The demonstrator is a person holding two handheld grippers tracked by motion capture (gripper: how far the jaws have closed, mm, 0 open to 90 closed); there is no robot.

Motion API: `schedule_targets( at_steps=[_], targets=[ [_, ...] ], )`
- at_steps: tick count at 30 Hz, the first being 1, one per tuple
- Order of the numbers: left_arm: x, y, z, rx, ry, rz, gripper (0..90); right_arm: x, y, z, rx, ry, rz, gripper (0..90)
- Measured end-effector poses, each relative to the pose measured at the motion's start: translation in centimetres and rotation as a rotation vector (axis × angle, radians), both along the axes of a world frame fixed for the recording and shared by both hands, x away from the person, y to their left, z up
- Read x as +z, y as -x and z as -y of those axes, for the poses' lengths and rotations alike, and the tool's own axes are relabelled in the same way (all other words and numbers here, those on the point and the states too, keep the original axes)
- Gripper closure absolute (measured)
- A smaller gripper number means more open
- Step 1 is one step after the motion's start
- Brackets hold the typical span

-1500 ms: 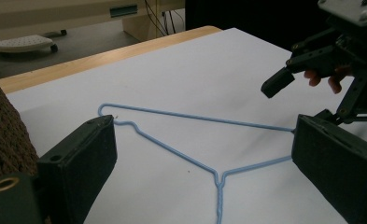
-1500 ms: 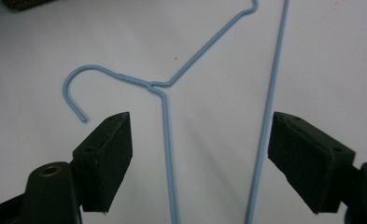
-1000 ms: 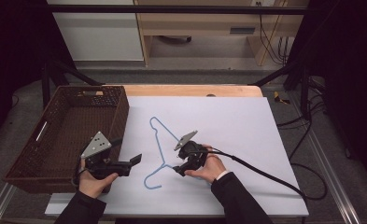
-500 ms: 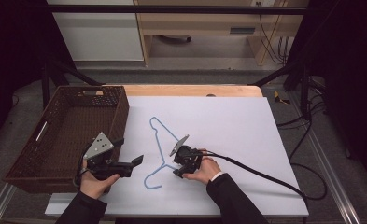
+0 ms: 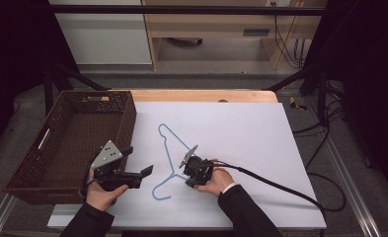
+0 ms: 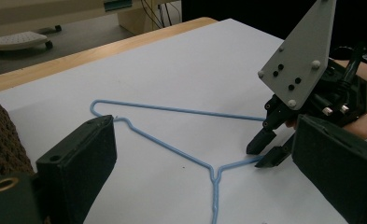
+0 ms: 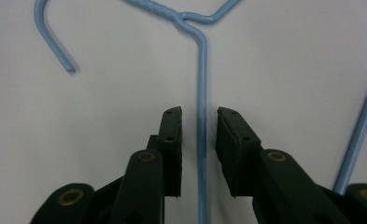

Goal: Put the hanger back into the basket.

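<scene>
A light blue wire hanger [image 5: 165, 145] lies flat on the white sheet, with its hook toward the near edge. My right gripper [image 5: 186, 174] is down at the hanger's neck. In the right gripper view its jaws stand open by a narrow gap on either side of the hanger wire [image 7: 201, 93], not touching it. The left gripper view shows the same right gripper [image 6: 265, 154] tipped down onto the wire [image 6: 172, 149]. My left gripper [image 5: 137, 161] hovers just left of the hook, jaws wide open and holding nothing; its own view [image 6: 207, 135] looks across the hanger.
A dark brown woven basket [image 5: 127, 113] stands at the table's left side, close to my left hand. The white sheet [image 5: 241, 128] covers the table, with a wooden edge [image 5: 201, 95] along the back. A black cable [image 5: 280, 185] trails right from the right gripper.
My right gripper has moved left and down onto the hanger near its neck, so its jaws now straddle the wire. The left gripper has barely shifted.
</scene>
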State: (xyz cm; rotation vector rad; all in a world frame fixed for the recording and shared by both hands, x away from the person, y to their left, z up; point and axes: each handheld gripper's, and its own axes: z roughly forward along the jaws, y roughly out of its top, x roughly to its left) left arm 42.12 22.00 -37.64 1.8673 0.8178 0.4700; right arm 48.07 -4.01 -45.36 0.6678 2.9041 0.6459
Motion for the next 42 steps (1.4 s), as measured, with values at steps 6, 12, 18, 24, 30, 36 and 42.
schedule_targets(
  at_steps=[6,12,18,24,30,36,42],
  targets=[
    [0.06,0.05,0.0,-0.001,0.002,0.002,6.2,0.06,-0.13,0.04,-0.005,0.009,-0.019,80.5],
    [0.04,0.07,0.04,-0.002,-0.001,0.0,6.3,0.1,-0.26,0.08,-0.006,0.02,-0.025,83.8],
    [0.02,0.09,0.16,-0.003,-0.005,-0.001,6.3,0.05,-0.13,0.05,-0.02,0.014,-0.023,86.9],
    [0.03,0.1,0.14,-0.002,-0.004,-0.001,6.3,0.03,-0.15,0.13,-0.009,0.008,-0.021,87.3],
    [0.04,0.09,0.08,-0.002,-0.004,-0.001,6.3,0.04,-0.26,0.25,0.002,-0.001,-0.026,87.5],
    [0.06,0.11,0.04,0.0,-0.001,0.0,6.3,0.25,-0.4,0.35,0.003,-0.029,-0.044,87.6],
    [0.24,0.18,-0.12,0.001,0.004,0.005,6.3,0.81,-0.51,0.59,0.002,-0.053,-0.051,87.6]
  ],
)
